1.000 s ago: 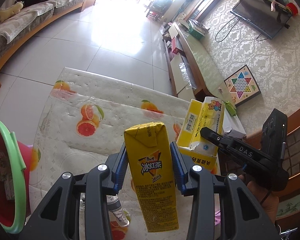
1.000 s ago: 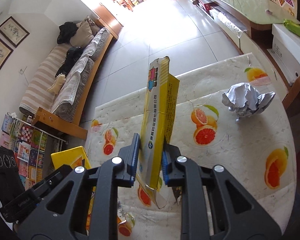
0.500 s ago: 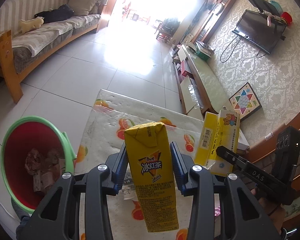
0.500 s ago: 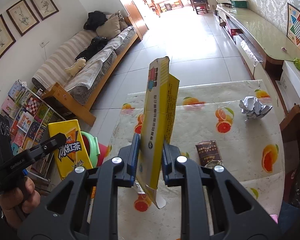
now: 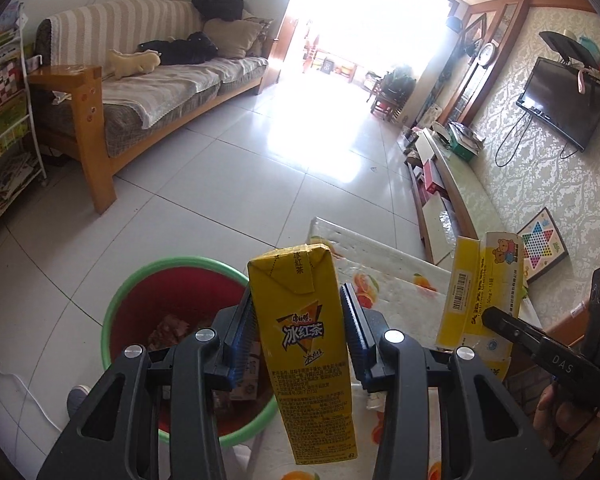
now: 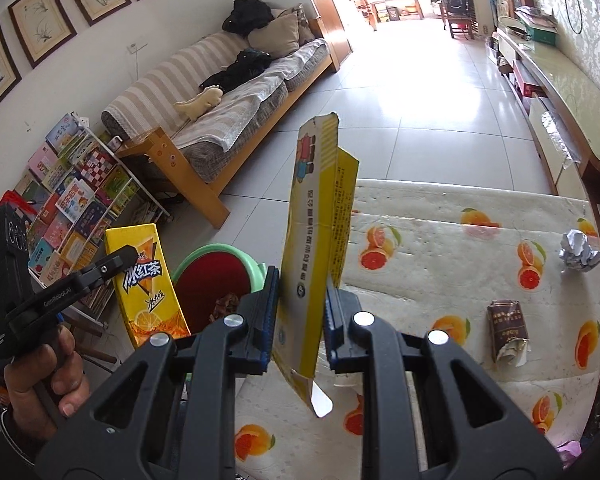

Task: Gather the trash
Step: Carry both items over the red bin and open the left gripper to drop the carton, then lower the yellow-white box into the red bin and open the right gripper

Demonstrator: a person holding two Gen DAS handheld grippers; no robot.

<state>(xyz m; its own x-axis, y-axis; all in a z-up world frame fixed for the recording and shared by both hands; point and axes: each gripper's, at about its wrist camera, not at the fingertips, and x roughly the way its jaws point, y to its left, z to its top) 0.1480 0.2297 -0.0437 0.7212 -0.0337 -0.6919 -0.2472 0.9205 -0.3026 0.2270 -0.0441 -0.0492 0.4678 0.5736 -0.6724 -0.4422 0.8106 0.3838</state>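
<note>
Left wrist view: the left gripper (image 5: 298, 340) clamps a yellow drink carton (image 5: 302, 344) by its two broad sides, long axis upright and running along the fingers, top gable toward the far side. Directly beyond and below the left fingertips, at near left, the red bin (image 5: 140, 280) with its green rim stands on the floor just beside the table (image 5: 396, 272); the carton hangs close to its right rim, part of it over the opening. To the right, the right gripper (image 6: 300, 312) is squeezed narrow on a flattened yellow box (image 6: 316, 240), also held upright, edge-on between the pads. In the right wrist view the bin lies left of that box, with the left gripper nearer to it. A crumpled foil ball (image 6: 580, 250) and a brown wrapper (image 6: 506, 330) lie on the table, well apart on the right.
</note>
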